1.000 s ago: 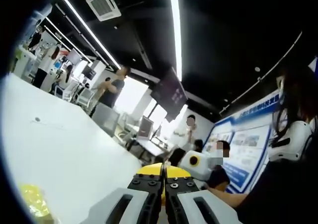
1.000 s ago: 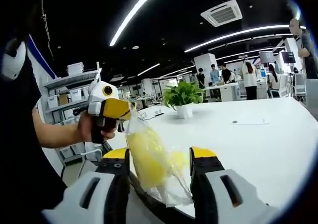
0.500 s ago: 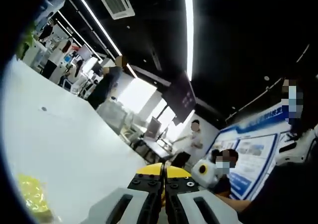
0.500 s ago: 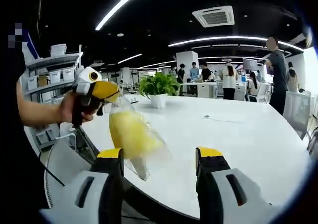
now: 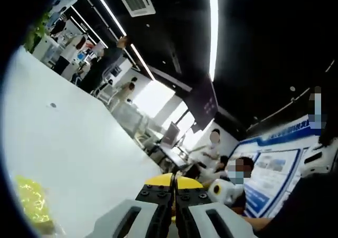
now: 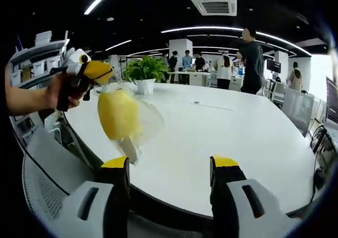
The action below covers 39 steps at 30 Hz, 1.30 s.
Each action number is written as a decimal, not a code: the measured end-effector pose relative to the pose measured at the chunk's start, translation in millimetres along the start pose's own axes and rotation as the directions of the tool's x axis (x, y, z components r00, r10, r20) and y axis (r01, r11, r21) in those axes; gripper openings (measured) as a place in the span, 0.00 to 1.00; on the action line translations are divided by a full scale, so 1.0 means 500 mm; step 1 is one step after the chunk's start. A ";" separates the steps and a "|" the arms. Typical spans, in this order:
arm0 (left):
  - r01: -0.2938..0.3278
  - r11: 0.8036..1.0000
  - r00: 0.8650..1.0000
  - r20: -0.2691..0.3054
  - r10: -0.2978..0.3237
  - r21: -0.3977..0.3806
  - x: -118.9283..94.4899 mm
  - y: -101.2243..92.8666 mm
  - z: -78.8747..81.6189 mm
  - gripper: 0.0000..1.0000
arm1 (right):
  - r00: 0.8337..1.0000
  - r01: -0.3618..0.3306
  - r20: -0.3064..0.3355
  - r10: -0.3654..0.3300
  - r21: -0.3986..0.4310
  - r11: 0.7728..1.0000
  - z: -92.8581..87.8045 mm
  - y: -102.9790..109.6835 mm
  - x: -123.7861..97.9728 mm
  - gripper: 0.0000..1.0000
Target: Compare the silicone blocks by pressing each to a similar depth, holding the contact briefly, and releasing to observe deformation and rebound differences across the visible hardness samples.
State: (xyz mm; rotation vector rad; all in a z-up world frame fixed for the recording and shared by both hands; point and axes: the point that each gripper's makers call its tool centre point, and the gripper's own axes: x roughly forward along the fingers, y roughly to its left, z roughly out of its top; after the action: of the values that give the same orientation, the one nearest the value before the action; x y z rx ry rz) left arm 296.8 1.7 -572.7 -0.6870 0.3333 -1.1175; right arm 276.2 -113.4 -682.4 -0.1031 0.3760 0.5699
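Left tongs [image 6: 95, 72] clamped on the top edge of a clear bag [image 6: 127, 119] holding something yellow, most likely the silicone blocks [image 6: 117, 114]; seen in the right gripper view hanging free in the air over the near edge of the white bench [image 6: 222, 137]. In the left gripper view, jaws pressed flat together at the bottom of the picture, consistent with a pinch on thin film.

Right tongs [image 6: 169, 167] apart, nothing between the jaws, pointing out across the bench.

Compared with a second ago: bag now higher and further toward the left of the right gripper view, no longer dangling between the right jaws but up beside the left one. Much of that shift probably from the camera swinging, since the whole room slides too, yet the bag clearly hangs clear of the right tongs now. In the left gripper view, horizon rolled further, more ceiling and less bench.

Meaning for the task: no pressing begun; samples not yet out of the bag, so unpacking onto the bench looks like the step in hand.

A yellow crumpled thing [image 5: 31, 203] at the lower left of the left gripper view, too blurred to identify.

Writing: a blue-and-white wall board [image 5: 272, 172] with printed panels at the right of the left gripper view, text too small to read. No legible label on the bag.
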 end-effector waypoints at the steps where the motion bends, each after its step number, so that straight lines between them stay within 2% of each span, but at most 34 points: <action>1: -0.003 1.000 1.000 0.004 0.003 -0.004 0.004 0.002 0.000 0.00 | 1.000 0.002 -0.001 -0.002 -0.001 1.000 -0.002 0.000 -0.001 0.57; 7: -0.023 0.999 0.999 0.039 0.024 -0.030 0.041 0.023 -0.004 0.00 | 0.999 0.009 -0.031 -0.008 0.027 1.000 -0.045 -0.010 0.005 0.60; 11: -0.041 0.998 0.998 0.036 0.043 -0.048 0.061 0.038 -0.012 0.00 | 0.999 0.025 -0.021 -0.024 0.037 0.999 -0.044 -0.019 0.006 0.64; 18: -0.082 0.993 0.996 0.037 0.085 -0.080 0.077 0.066 -0.032 0.00 | 0.999 0.036 -0.012 -0.035 0.094 0.995 -0.056 -0.028 0.002 0.65; 21: -0.104 0.987 0.993 0.051 0.111 -0.121 0.079 0.086 -0.041 0.00 | 0.999 0.036 -0.015 -0.034 0.090 0.995 -0.058 -0.024 0.005 0.65; 23: -0.145 0.980 0.986 0.062 0.155 -0.139 0.079 0.109 -0.049 0.00 | 0.999 0.034 -0.019 -0.033 0.088 0.996 -0.060 -0.023 0.005 0.64; 28: -0.259 0.958 0.961 0.064 0.268 -0.119 0.077 0.167 -0.069 0.00 | 0.999 0.033 -0.015 -0.032 0.089 0.995 -0.058 -0.020 0.006 0.65; 31: -0.265 0.948 0.953 0.102 0.285 -0.174 0.074 0.184 -0.058 0.00 | 0.999 0.031 -0.019 -0.029 0.090 0.995 -0.060 -0.020 0.006 0.65; 32: -0.291 0.943 0.943 0.116 0.311 -0.161 0.071 0.198 -0.053 0.00 | 0.999 0.030 -0.022 -0.028 0.081 0.996 -0.061 -0.018 0.007 0.65; 33: -0.336 0.931 0.927 0.125 0.354 -0.140 0.067 0.218 -0.050 0.00 | 0.999 0.030 -0.026 -0.028 0.076 0.997 -0.062 -0.018 0.007 0.66; 34: -0.354 0.923 0.919 0.129 0.373 -0.148 0.065 0.230 -0.048 0.00 | 0.999 0.029 -0.029 -0.027 0.073 0.997 -0.063 -0.017 0.008 0.66; 36: -0.394 0.897 0.894 0.143 0.425 -0.202 0.059 0.263 -0.043 0.00 | 0.999 0.027 -0.031 -0.025 0.069 0.997 -0.063 -0.017 0.008 0.65; 37: -0.404 0.891 0.887 0.148 0.437 -0.206 0.058 0.273 -0.042 0.00 | 0.999 0.027 -0.030 -0.025 0.071 0.997 -0.062 -0.017 0.008 0.65; 39: -0.444 0.862 0.860 0.153 0.486 -0.243 0.051 0.304 -0.041 0.00 | 0.999 0.023 -0.028 -0.021 0.080 0.997 -0.061 -0.018 0.008 0.66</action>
State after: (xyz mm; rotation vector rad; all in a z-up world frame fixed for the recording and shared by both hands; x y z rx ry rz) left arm 403.3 11.9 -685.5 -0.8397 0.4092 -0.5420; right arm 274.5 -124.8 -712.2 -0.0378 0.4230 0.5318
